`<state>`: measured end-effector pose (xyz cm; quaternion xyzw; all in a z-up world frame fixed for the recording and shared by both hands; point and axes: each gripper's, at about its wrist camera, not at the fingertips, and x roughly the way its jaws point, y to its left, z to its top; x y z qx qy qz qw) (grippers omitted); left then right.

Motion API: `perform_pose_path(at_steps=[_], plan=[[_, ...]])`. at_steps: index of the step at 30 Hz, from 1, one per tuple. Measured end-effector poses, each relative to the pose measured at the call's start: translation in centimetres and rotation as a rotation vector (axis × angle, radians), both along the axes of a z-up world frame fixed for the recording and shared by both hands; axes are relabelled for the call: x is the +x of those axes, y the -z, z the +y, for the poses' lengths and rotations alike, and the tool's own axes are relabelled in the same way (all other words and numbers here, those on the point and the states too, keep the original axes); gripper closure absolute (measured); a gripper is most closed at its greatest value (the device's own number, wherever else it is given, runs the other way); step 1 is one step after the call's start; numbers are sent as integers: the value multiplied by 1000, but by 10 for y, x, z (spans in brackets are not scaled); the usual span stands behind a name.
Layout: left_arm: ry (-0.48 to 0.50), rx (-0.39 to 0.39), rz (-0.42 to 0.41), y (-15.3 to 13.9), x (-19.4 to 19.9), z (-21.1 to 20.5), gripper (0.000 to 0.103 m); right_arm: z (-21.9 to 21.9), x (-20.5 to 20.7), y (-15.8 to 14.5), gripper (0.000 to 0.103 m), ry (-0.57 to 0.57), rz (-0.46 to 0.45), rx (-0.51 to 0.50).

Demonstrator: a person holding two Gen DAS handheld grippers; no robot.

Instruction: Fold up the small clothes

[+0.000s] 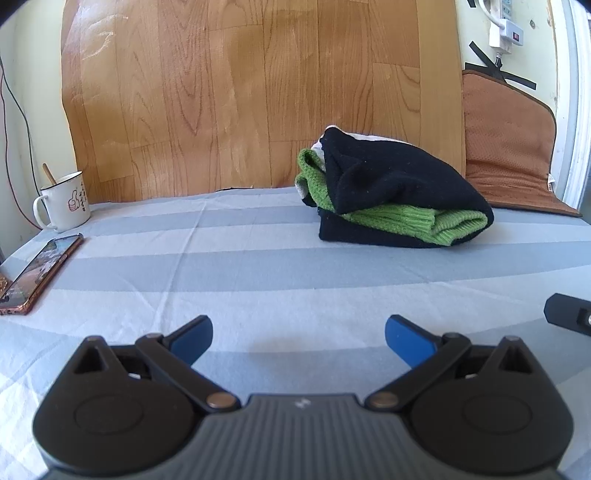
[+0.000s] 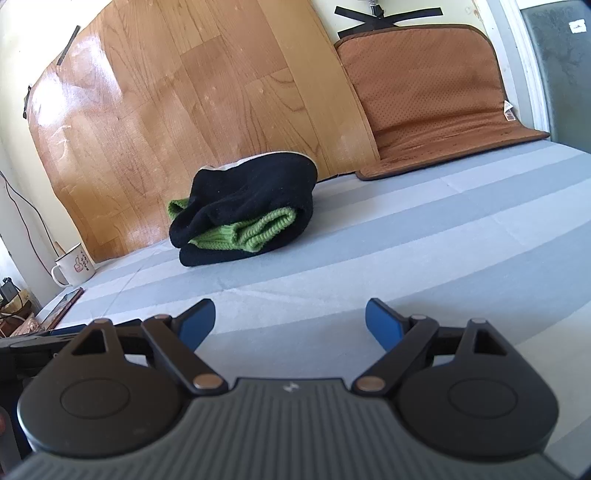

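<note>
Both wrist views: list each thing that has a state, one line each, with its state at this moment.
Left gripper: open, empty, above the striped sheet.
Right gripper: open, empty.
Black and green garment: folded bundle, lying on the sheet, untouched.
Mug: upright, stick inside.
Phone: flat, screen lit.
Brown mat: bent up against the wall.

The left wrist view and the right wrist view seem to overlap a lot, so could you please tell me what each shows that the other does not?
Only the left wrist view shows the white power strip on the wall and the left gripper, jaws open.

Only the right wrist view shows the right gripper, jaws open, and the dark pane at the far right.

Both show the folded black and green clothes, the mug, the phone, the brown cushion and the striped sheet.
</note>
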<state>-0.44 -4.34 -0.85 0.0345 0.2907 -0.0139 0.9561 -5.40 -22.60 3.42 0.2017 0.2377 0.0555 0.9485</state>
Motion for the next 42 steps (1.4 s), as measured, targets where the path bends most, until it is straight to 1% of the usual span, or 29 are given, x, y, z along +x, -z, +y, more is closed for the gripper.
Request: perform_pose_path(at_steps=[8,15,24,42], plan=[[5,-4,12,0,1,0,0,0,-1,0,13,3,0,6],[6,-12,0,0,1,1,0,0,0,1,13,2,0,6],[4,-21,7,0,1,1,0,0,0,1,13,2,0,7],[-39,-34,61,4,9,6,0,-1,-1,2,13,2,3,12]])
